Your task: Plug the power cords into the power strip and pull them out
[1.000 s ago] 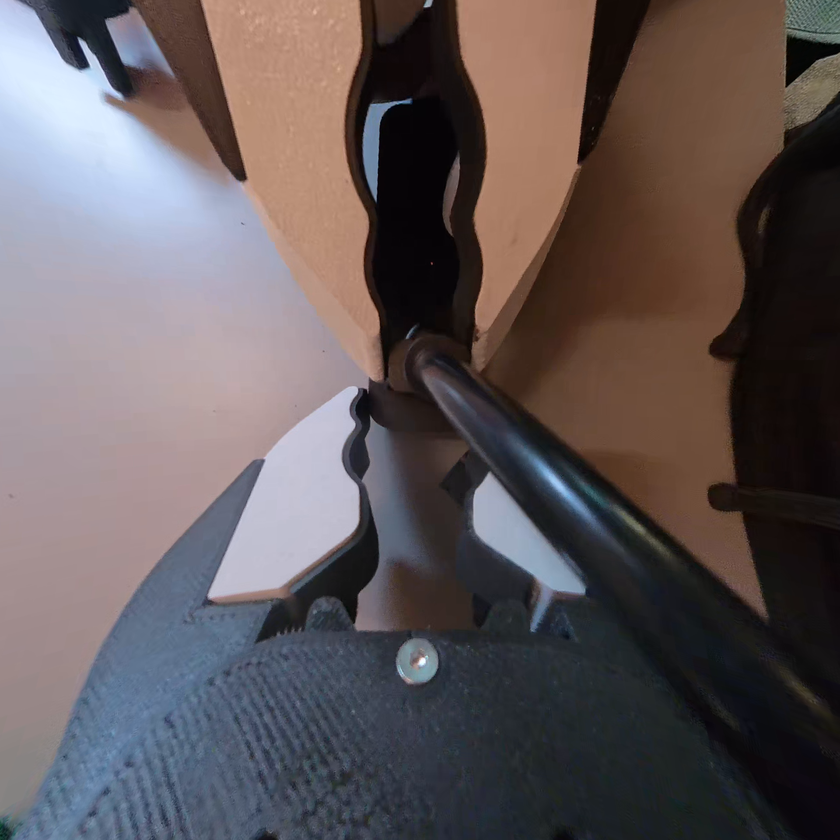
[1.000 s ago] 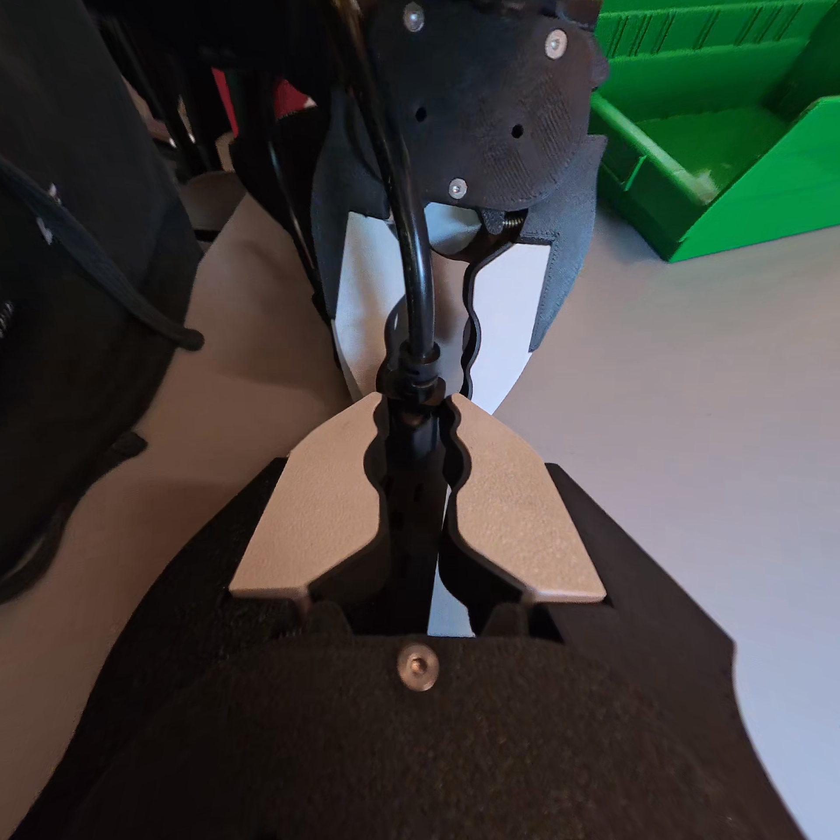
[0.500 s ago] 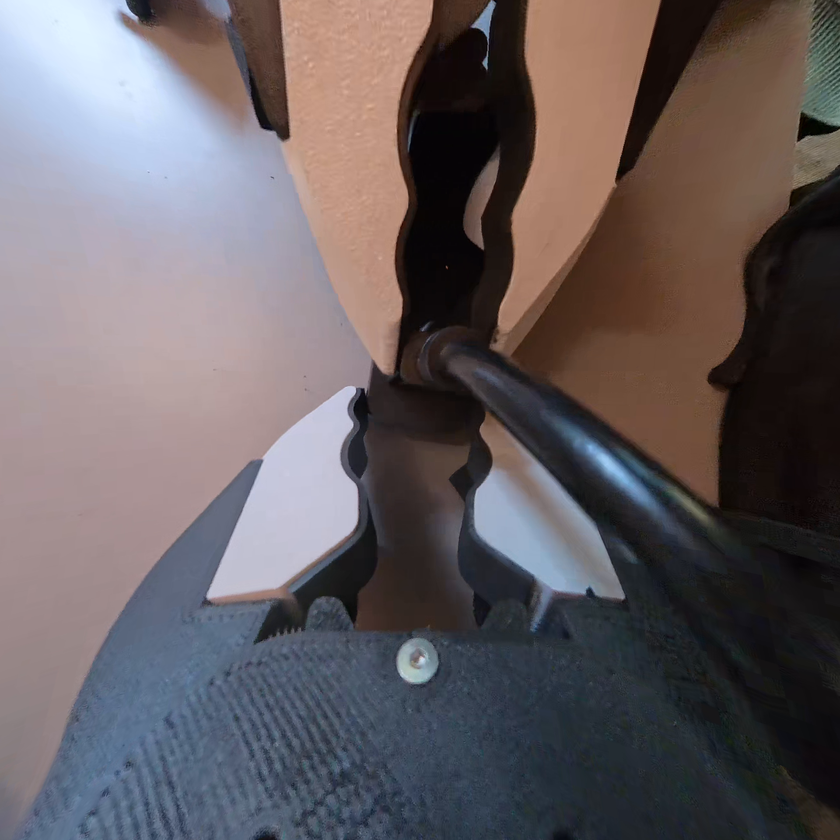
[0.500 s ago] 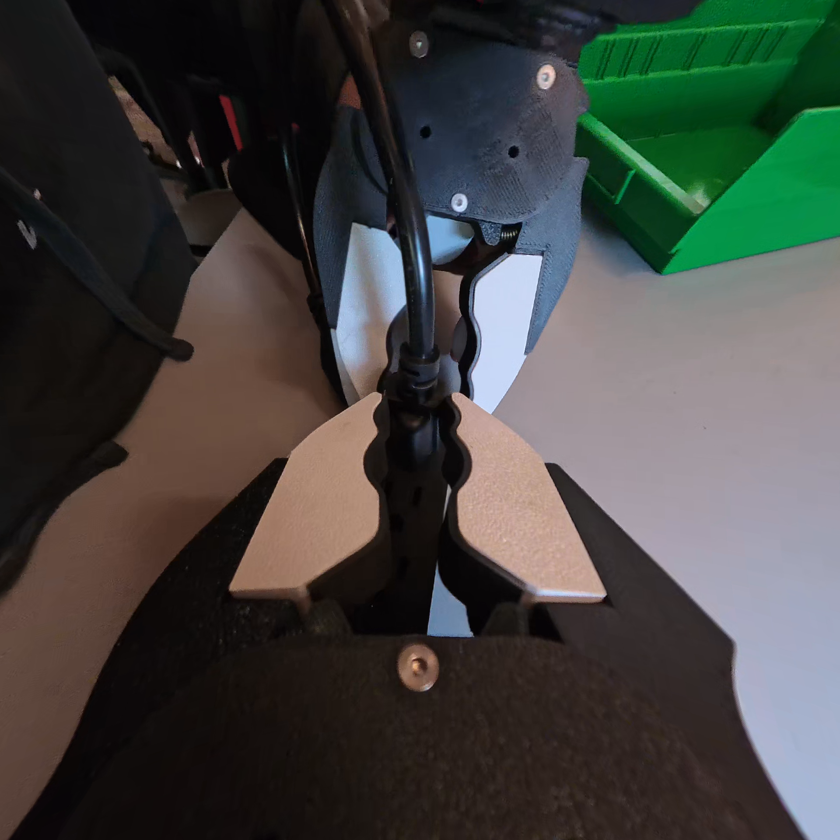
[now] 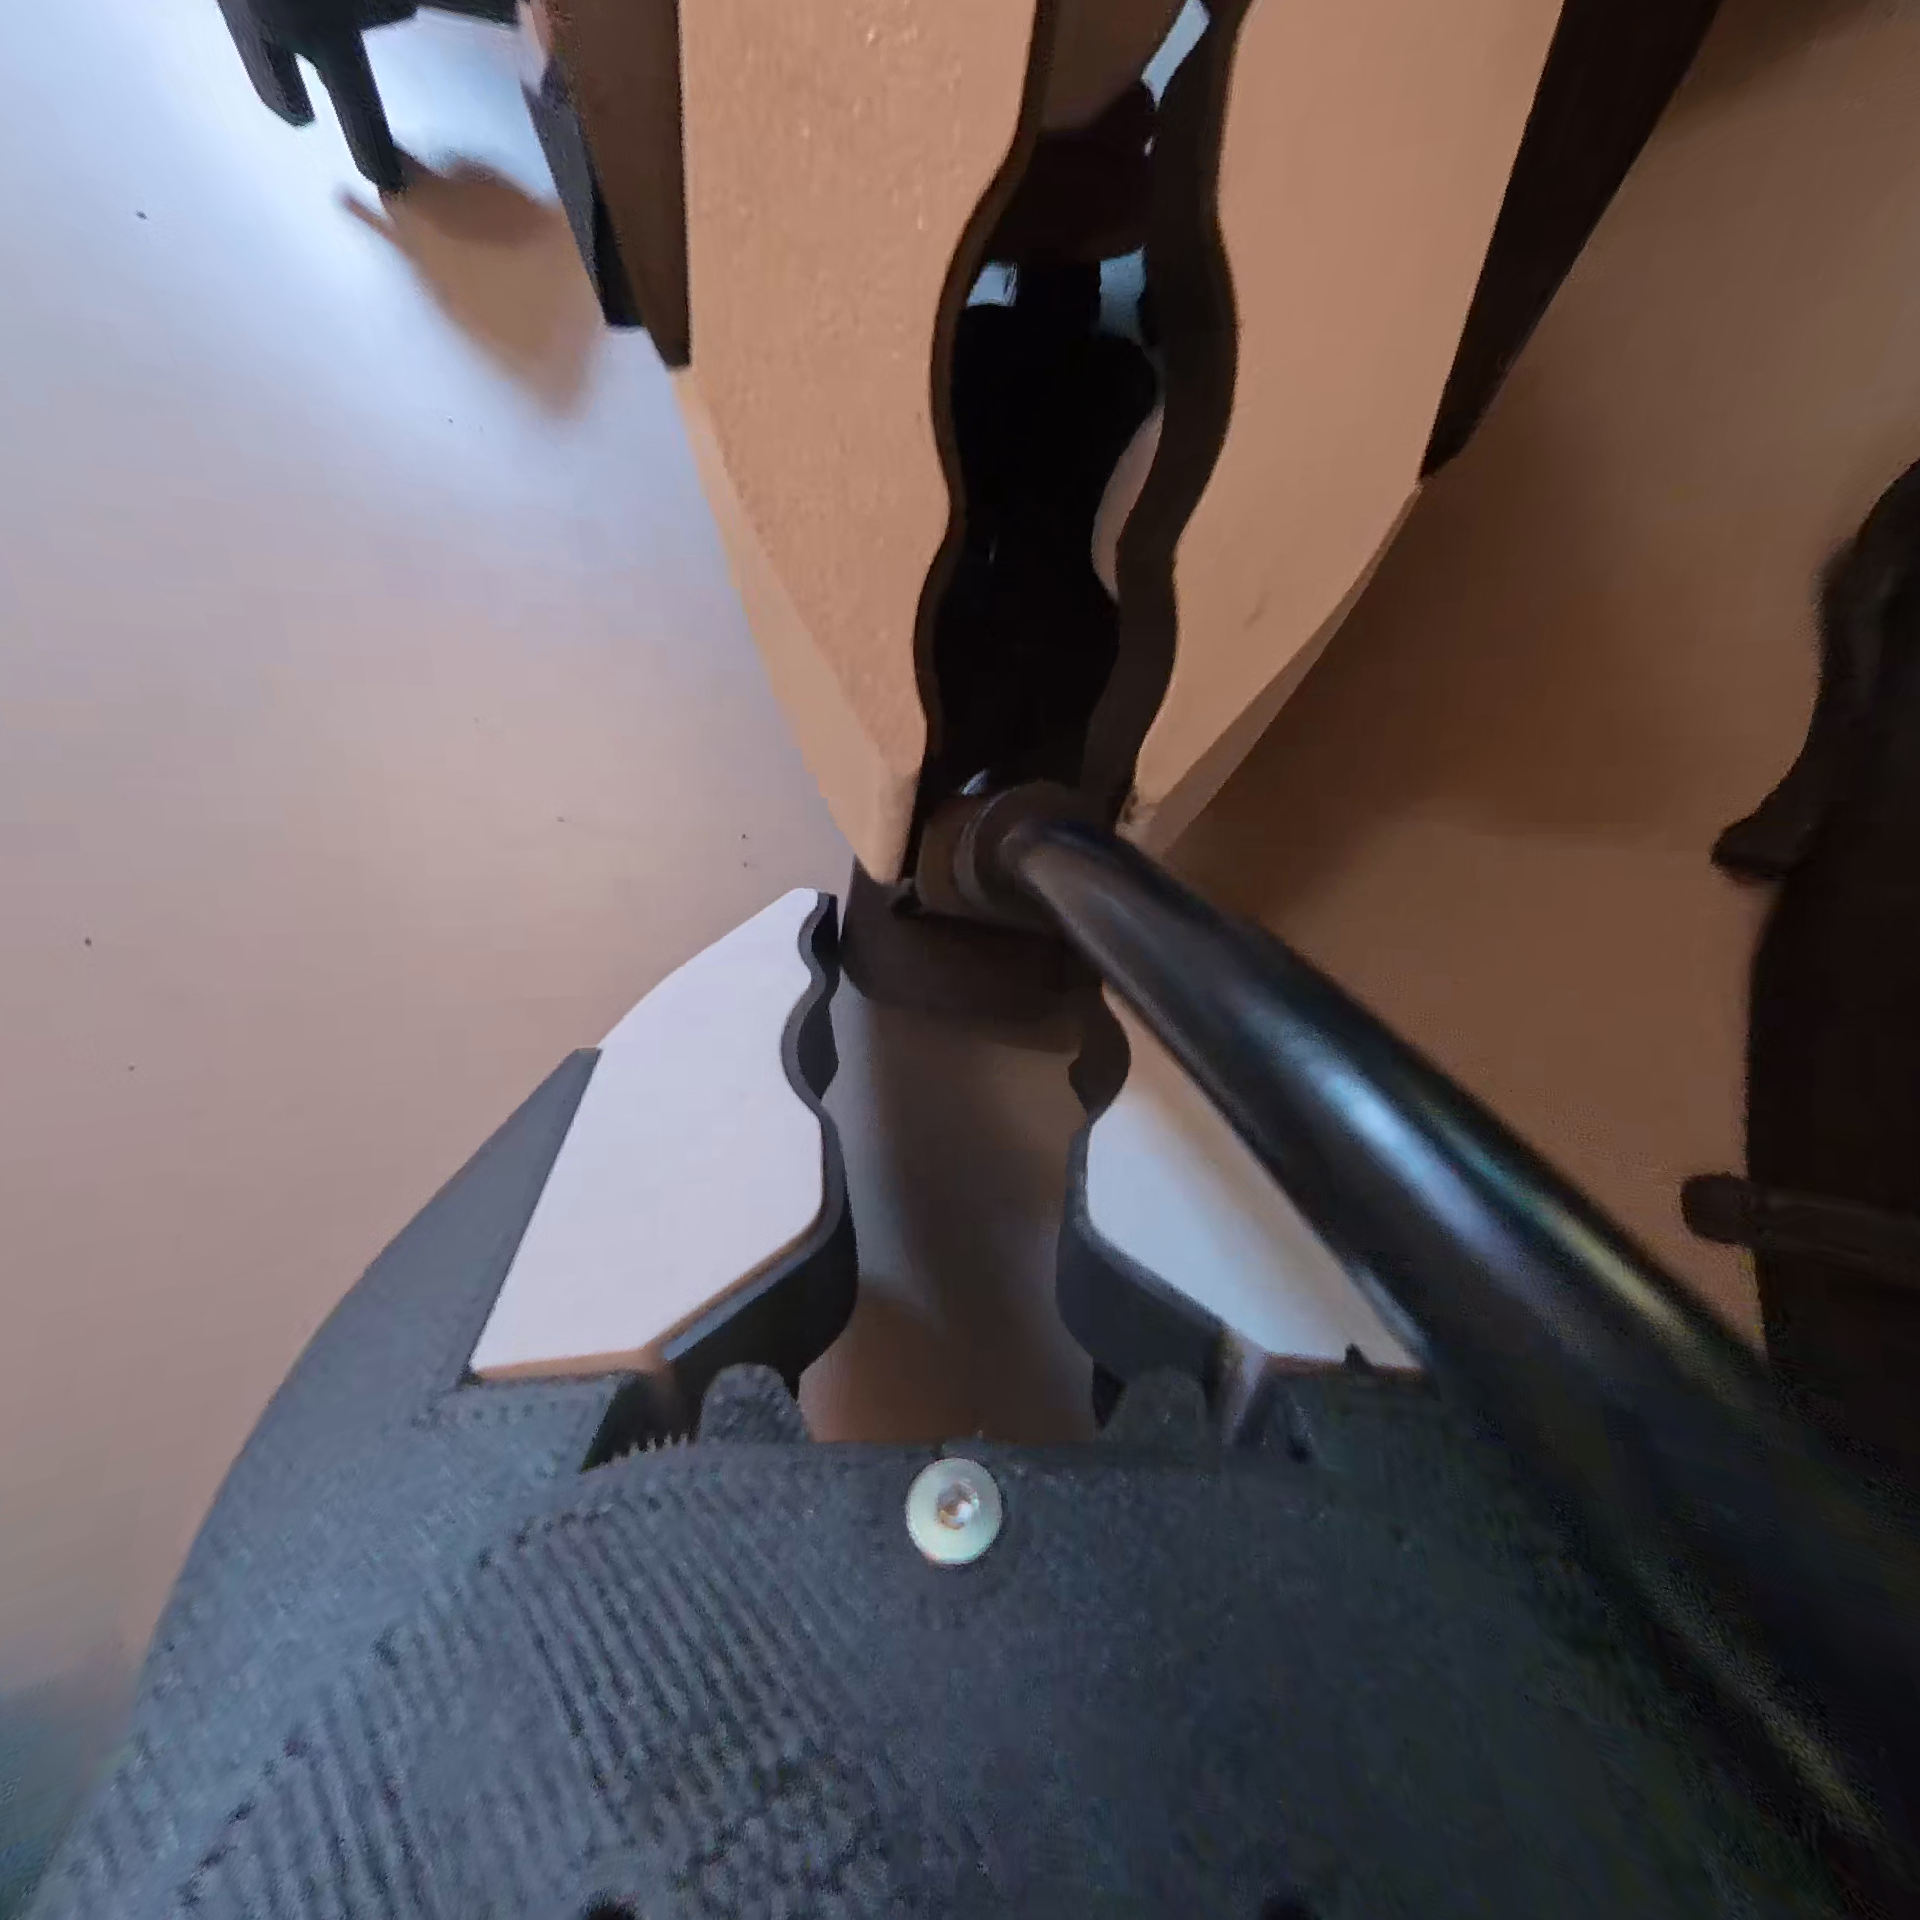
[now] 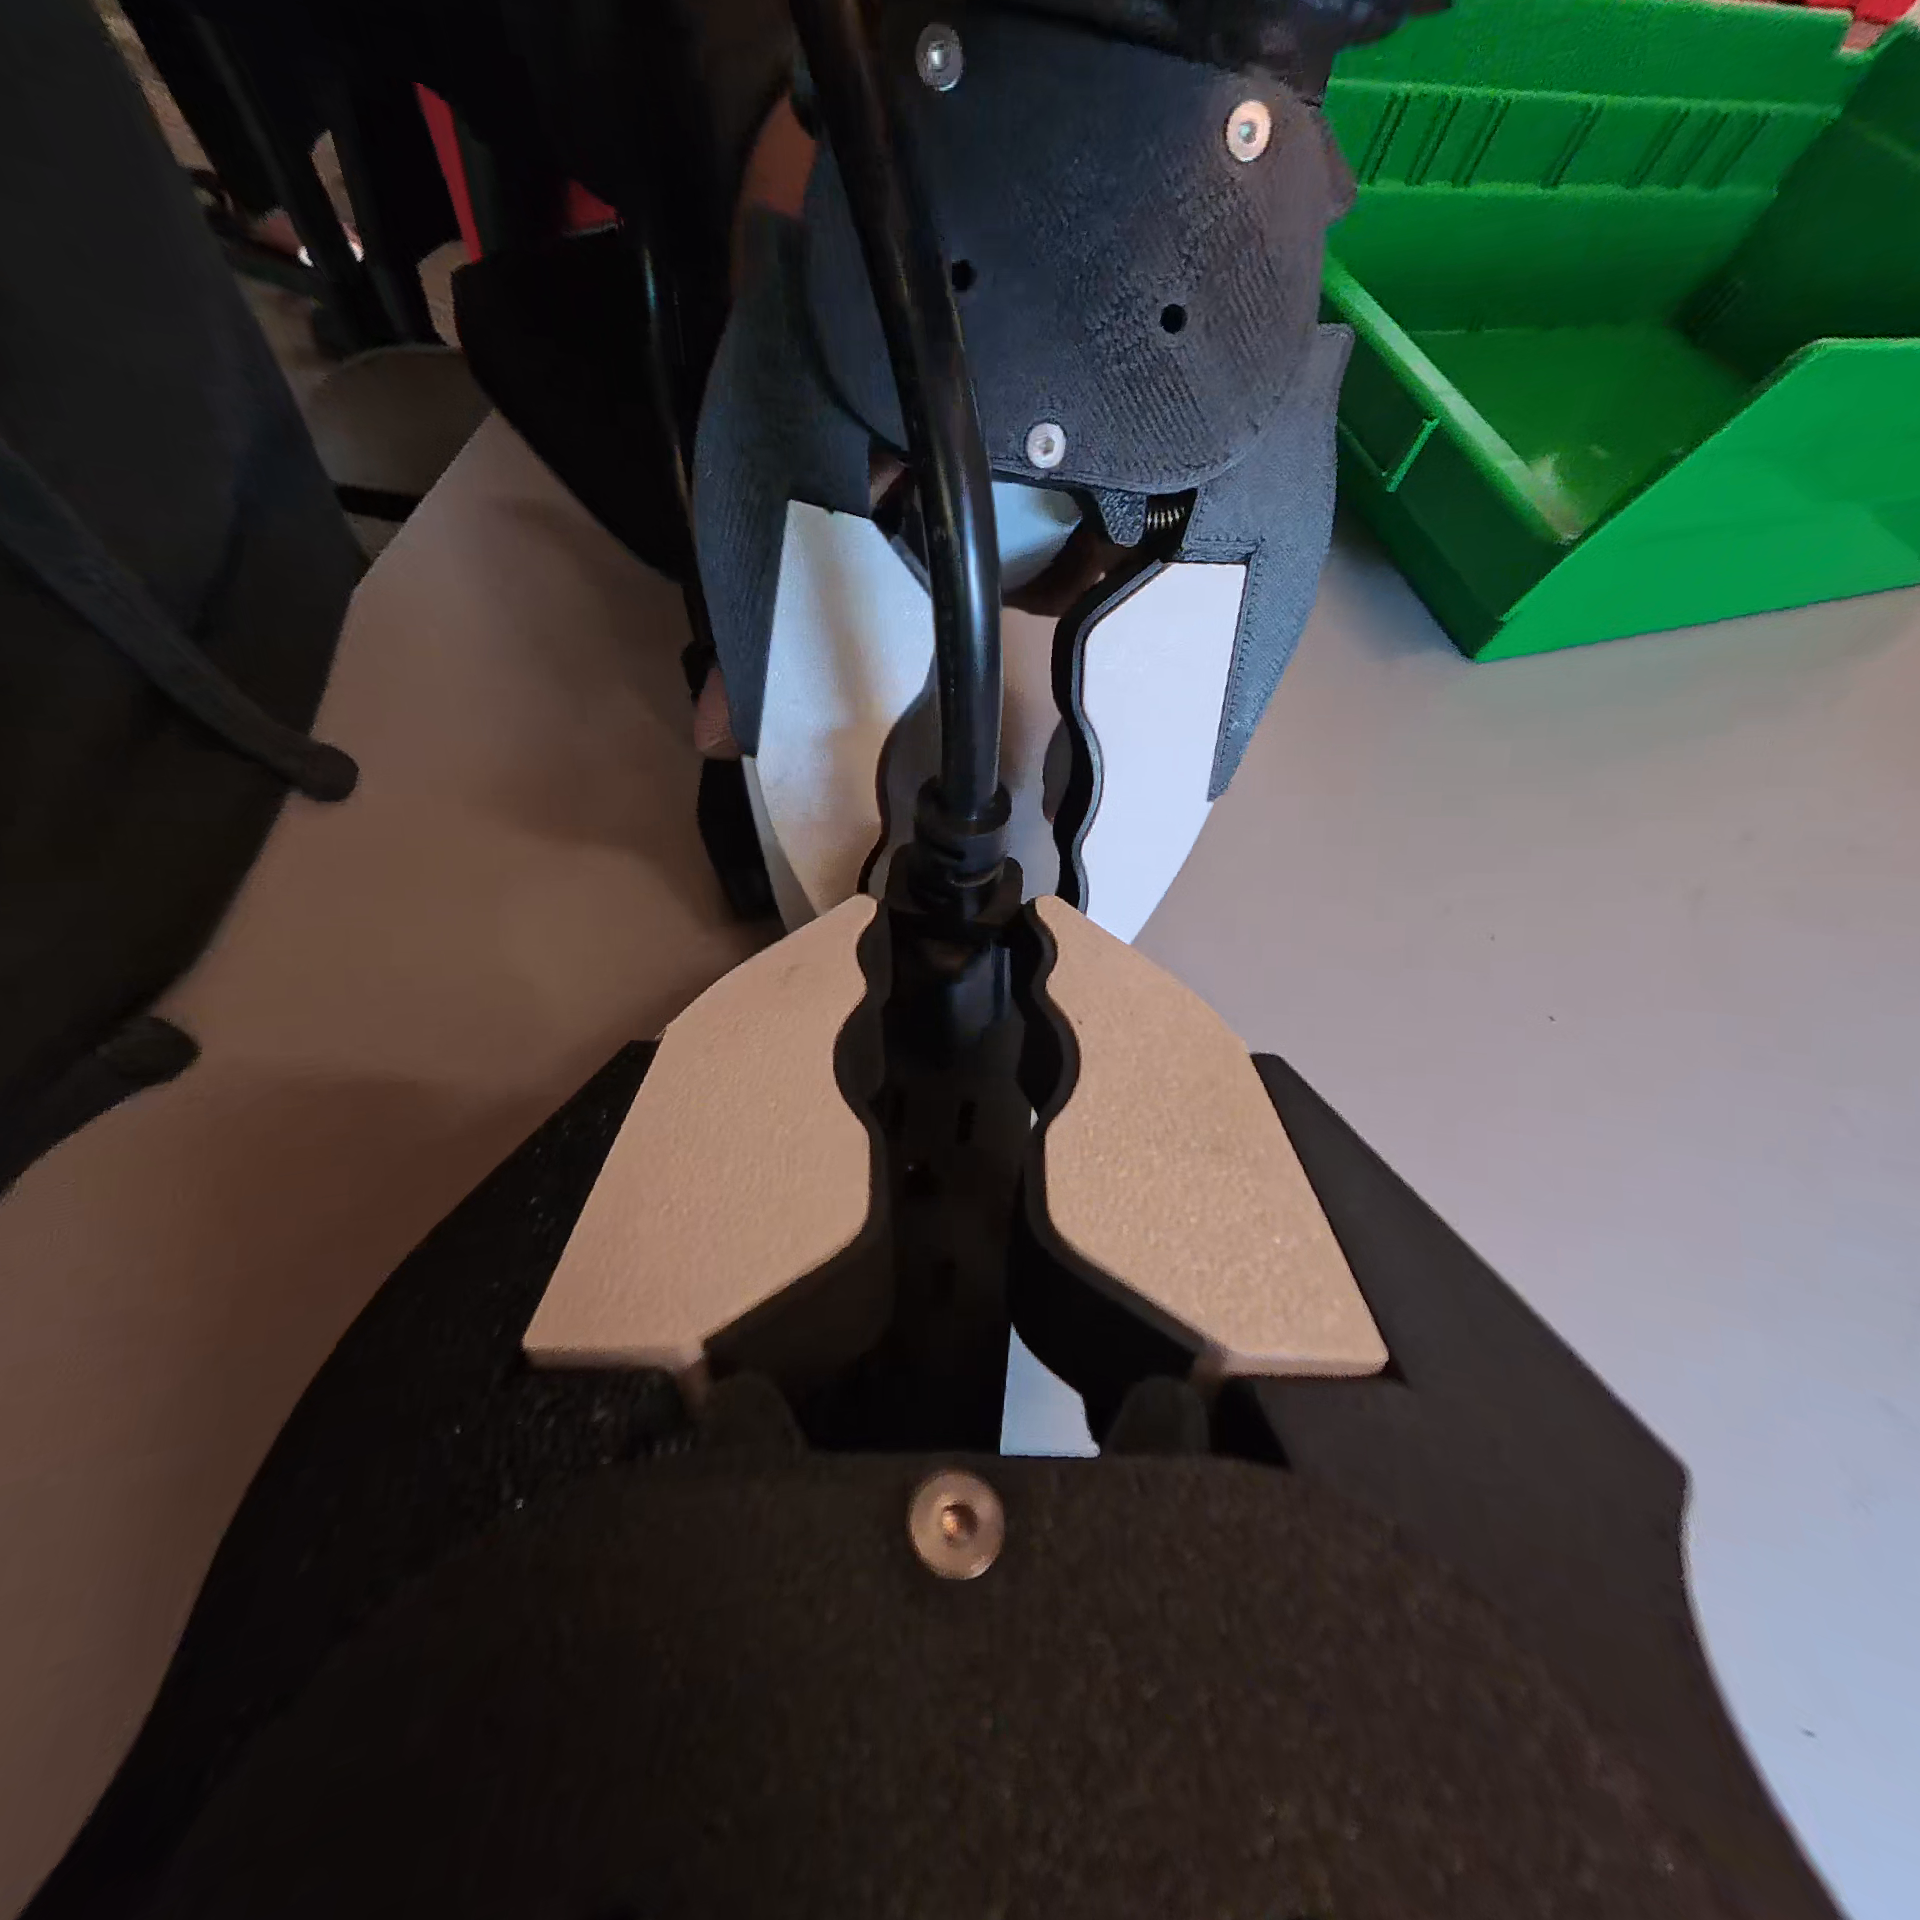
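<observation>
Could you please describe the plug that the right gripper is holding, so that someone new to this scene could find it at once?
Start at the pale table with the green bins at its far right. In the middle, two grippers meet tip to tip; the right gripper is shut on the black plug. Its ribbed collar sends a glossy black cord arching up past the left gripper, whose fingers hold nothing.

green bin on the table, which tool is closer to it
Left. The left tool is just beside the green bin; the right tool, shut on the black plug, faces it from nearer the camera, farther from the bin.
</observation>
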`<state>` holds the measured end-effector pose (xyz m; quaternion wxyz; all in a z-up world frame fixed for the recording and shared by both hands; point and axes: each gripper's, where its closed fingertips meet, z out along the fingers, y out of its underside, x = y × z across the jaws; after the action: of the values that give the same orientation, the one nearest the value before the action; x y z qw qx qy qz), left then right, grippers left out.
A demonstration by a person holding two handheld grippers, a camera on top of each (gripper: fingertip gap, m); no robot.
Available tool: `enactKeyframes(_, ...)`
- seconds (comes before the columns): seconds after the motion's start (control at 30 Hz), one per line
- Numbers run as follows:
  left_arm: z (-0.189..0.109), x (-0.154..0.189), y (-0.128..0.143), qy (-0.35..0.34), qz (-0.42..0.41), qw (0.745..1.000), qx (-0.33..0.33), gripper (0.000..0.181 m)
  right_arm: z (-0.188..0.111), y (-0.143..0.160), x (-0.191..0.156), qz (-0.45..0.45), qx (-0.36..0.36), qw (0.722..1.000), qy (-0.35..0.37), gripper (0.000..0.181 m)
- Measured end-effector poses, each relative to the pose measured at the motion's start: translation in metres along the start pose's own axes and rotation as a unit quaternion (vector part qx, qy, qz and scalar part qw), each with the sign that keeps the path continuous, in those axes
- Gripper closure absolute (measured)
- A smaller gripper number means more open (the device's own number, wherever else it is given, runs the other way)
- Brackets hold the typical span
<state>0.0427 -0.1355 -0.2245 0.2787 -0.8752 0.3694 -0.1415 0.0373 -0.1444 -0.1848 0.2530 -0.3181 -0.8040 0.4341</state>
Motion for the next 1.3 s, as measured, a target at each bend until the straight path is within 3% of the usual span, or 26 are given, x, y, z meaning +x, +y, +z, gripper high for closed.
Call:
enactKeyframes(0.03,0.000,0.000,-0.001,0.004,0.003,1.000,0.006,0.136,0.001,0.000,0.000,0.007,-0.001,1.000,0.000,0.159)
enactKeyframes(0.37,0.002,0.003,-0.003,0.026,-0.029,0.999,0.031,0.135,0.004,0.003,0.002,0.089,-0.023,0.993,0.076,0.159)
enactKeyframes(0.53,0.002,0.005,-0.003,0.008,-0.022,0.999,0.027,0.137,0.004,0.002,0.001,0.110,-0.009,0.994,0.026,0.159)
enactKeyframes(0.73,0.002,0.011,-0.004,0.082,-0.069,0.992,0.065,0.134,0.000,-0.005,-0.008,0.037,0.014,0.999,0.028,0.160)
enactKeyframes(0.9,-0.001,0.008,-0.009,0.064,-0.069,0.993,0.078,0.135,-0.005,-0.006,0.002,0.148,0.062,0.987,-0.025,0.160)
enactKeyframes(1.0,-0.001,0.009,-0.007,0.080,-0.063,0.992,0.076,0.135,-0.002,-0.007,-0.001,0.116,0.045,0.992,-0.003,0.160)
enactKeyframes(1.1,-0.008,0.003,-0.017,0.083,-0.054,0.988,0.114,0.135,-0.012,-0.015,0.004,0.100,0.075,0.992,0.015,0.160)
enactKeyframes(1.3,-0.002,-0.002,-0.014,0.052,-0.022,0.994,0.091,0.135,-0.010,-0.009,0.011,0.156,0.073,0.985,0.004,0.161)
